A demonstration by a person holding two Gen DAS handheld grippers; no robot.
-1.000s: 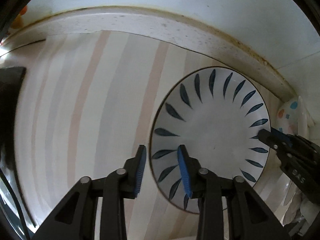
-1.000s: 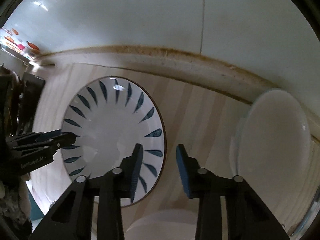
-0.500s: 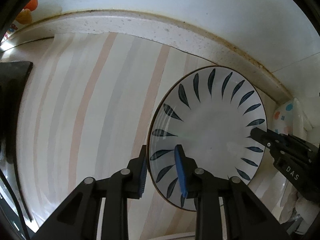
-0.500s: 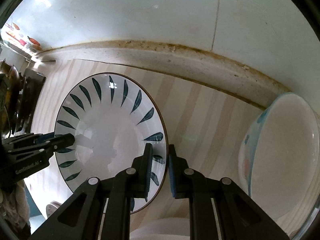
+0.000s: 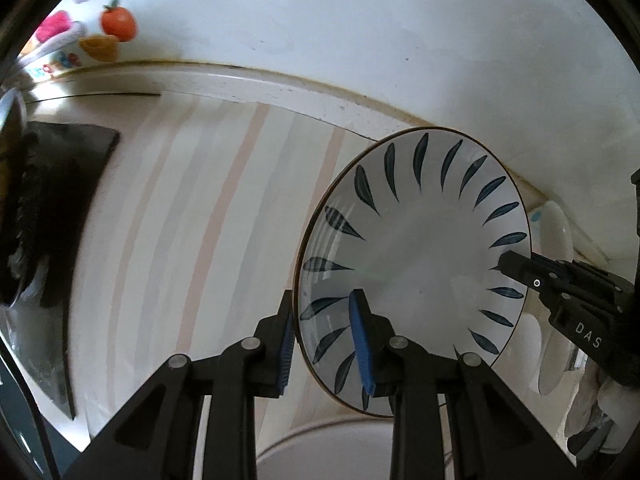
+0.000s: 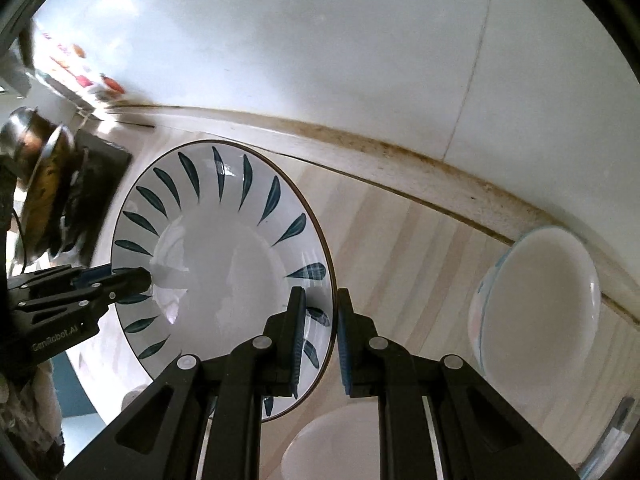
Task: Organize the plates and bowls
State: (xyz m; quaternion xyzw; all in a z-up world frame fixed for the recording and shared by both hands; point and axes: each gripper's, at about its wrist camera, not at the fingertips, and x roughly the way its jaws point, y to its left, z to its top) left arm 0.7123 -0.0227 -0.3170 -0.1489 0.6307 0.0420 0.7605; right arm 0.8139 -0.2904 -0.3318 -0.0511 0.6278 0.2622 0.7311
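Observation:
A white plate with dark blue leaf marks point(image 5: 416, 248) is held up off the striped counter, tilted. My left gripper point(image 5: 326, 344) is shut on the plate's left rim. My right gripper point(image 6: 322, 344) is shut on the plate's right rim point(image 6: 224, 248). Each gripper shows in the other's view, the right gripper point(image 5: 560, 292) at the plate's far side and the left gripper point(image 6: 80, 288) opposite. A white bowl with a blue-edged rim point(image 6: 536, 304) stands to the right. Another white dish point(image 6: 336, 444) lies below the plate; it also shows in the left wrist view point(image 5: 328, 452).
The striped counter point(image 5: 192, 220) meets a white wall point(image 5: 360, 32) along a stained seam. A black stove top point(image 5: 60, 208) with a pan point(image 6: 36, 160) lies at the left. Colourful items point(image 5: 100, 36) sit at the far left by the wall.
Both grippers have closed onto the plate's opposite rims and the plate has risen off the counter, tilting. The views have pulled back, showing more wall and the stove.

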